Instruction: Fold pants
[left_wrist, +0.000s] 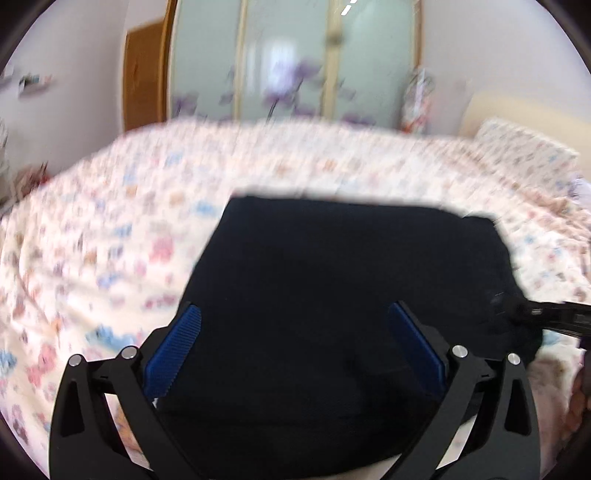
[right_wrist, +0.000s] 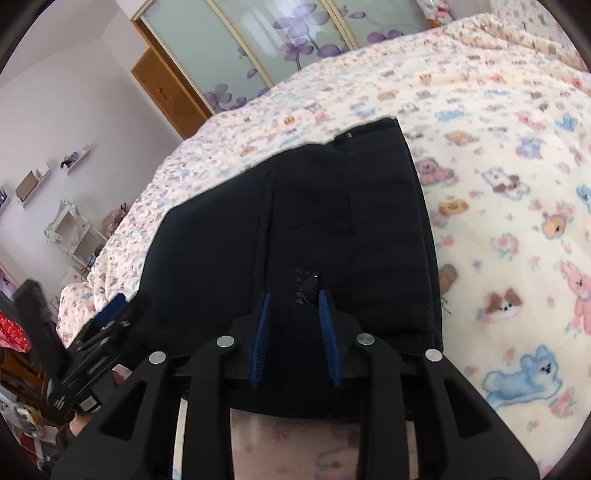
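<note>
The black pants (left_wrist: 332, 280) lie folded on the patterned bedspread (left_wrist: 110, 229). My left gripper (left_wrist: 293, 314) is open, its blue pads spread wide just over the near part of the pants. My right gripper (right_wrist: 294, 295) is shut on the near edge of the pants (right_wrist: 332, 206), with cloth and a small label pinched between the blue pads. The right gripper shows at the right edge of the left wrist view (left_wrist: 554, 314), at the pants' right corner. The left gripper shows at the left of the right wrist view (right_wrist: 99, 332).
The bedspread (right_wrist: 498, 166) with cartoon animals covers the bed all around the pants. A pillow (left_wrist: 524, 144) lies at the far right. A wardrobe with frosted floral doors (left_wrist: 295, 62) and a wooden door (left_wrist: 147, 74) stand behind the bed. Shelves (right_wrist: 74, 229) stand at the left.
</note>
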